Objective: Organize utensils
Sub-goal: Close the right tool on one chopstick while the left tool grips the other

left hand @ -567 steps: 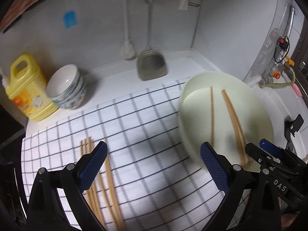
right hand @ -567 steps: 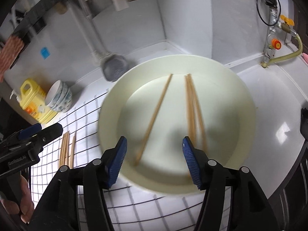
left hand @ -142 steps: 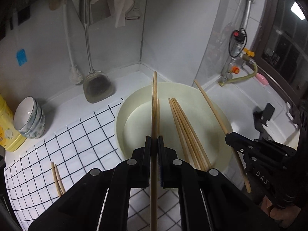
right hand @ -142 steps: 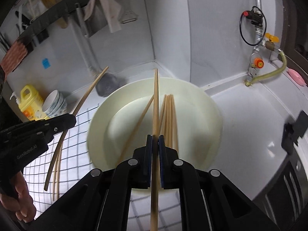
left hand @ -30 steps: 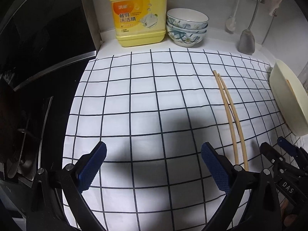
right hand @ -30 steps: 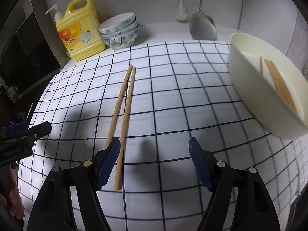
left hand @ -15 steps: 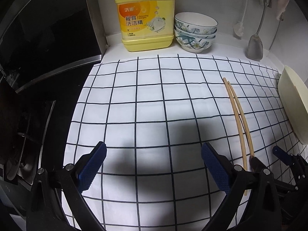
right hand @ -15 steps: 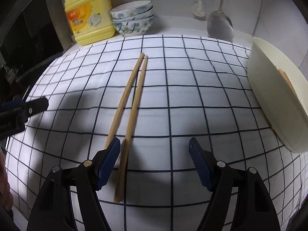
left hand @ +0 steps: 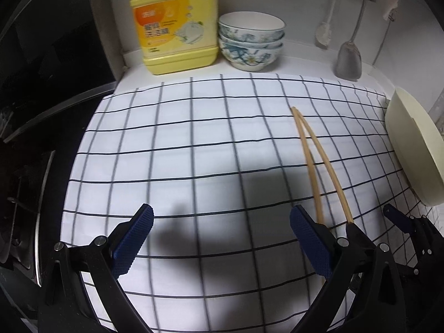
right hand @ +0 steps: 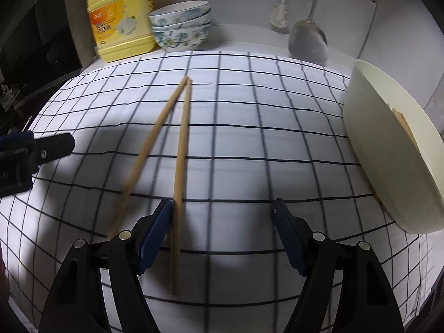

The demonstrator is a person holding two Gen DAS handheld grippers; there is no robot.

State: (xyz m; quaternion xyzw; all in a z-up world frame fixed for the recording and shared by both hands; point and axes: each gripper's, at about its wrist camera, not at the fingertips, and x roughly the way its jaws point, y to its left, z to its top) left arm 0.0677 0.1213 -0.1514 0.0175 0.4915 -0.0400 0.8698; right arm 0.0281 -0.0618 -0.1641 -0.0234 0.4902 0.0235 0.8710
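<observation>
Two wooden chopsticks (right hand: 181,149) lie in a narrow V on the checked cloth (right hand: 249,144), tips meeting at the far end. They also show in the left wrist view (left hand: 313,163). My right gripper (right hand: 222,219) is open and low over the cloth; its left finger sits between the two chopsticks, so the right chopstick lies inside the jaws. My left gripper (left hand: 222,227) is open and empty, left of the chopsticks. A cream basin (right hand: 388,144) at the right holds several more chopsticks (right hand: 402,122).
A yellow detergent jug (left hand: 174,25) and stacked patterned bowls (left hand: 251,41) stand at the back. A metal spatula (left hand: 348,61) and a brush (left hand: 323,37) hang on the wall. A dark stove (left hand: 33,111) borders the cloth's left. The basin (left hand: 413,149) is right.
Both grippers have moved forward and lower toward the cloth. The right gripper's left finger now sits between the two chopsticks. Both stay open.
</observation>
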